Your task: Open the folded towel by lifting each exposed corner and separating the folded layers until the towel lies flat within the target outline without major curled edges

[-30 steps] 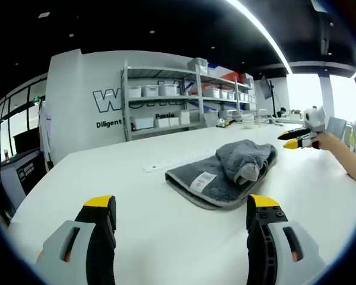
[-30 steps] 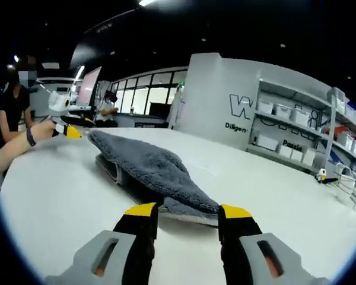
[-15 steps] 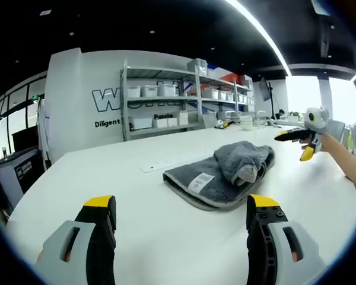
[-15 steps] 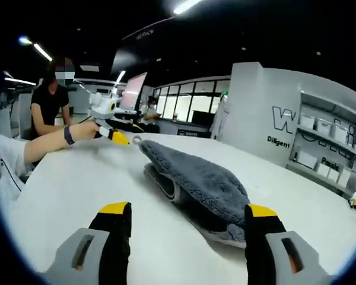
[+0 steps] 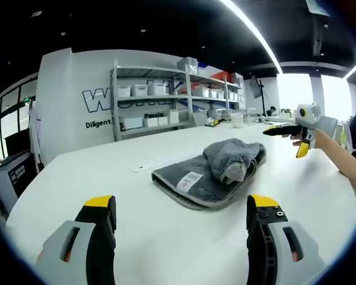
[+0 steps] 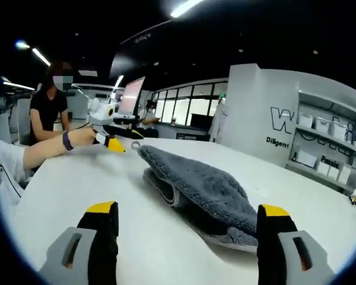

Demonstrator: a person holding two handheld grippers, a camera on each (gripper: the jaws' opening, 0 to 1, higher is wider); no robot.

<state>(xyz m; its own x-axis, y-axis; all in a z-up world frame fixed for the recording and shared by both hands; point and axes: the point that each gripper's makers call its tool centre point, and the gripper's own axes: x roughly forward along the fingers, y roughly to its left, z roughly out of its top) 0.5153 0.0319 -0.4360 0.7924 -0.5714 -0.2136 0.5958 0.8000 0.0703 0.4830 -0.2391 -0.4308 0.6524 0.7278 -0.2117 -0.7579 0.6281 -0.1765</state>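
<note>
White table point(image 5: 77, 178) stretched before shelves. The grey towel point(image 5: 210, 175) lay folded at its middle, untouched. My left fingers point(image 5: 181, 208) and right fingers point(image 6: 190, 217) both gaped wide, holding nothing. Unfolding seemed not begun; next I should reach for an exposed corner.

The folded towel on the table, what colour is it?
Grey towel, with a white label; clearest in the left gripper view.

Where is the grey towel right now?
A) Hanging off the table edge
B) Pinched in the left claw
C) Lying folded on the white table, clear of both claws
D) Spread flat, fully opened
C: the towel lies bunched and folded on the white table, with the open left claw and the open right claw both short of it, holding nothing.
</note>
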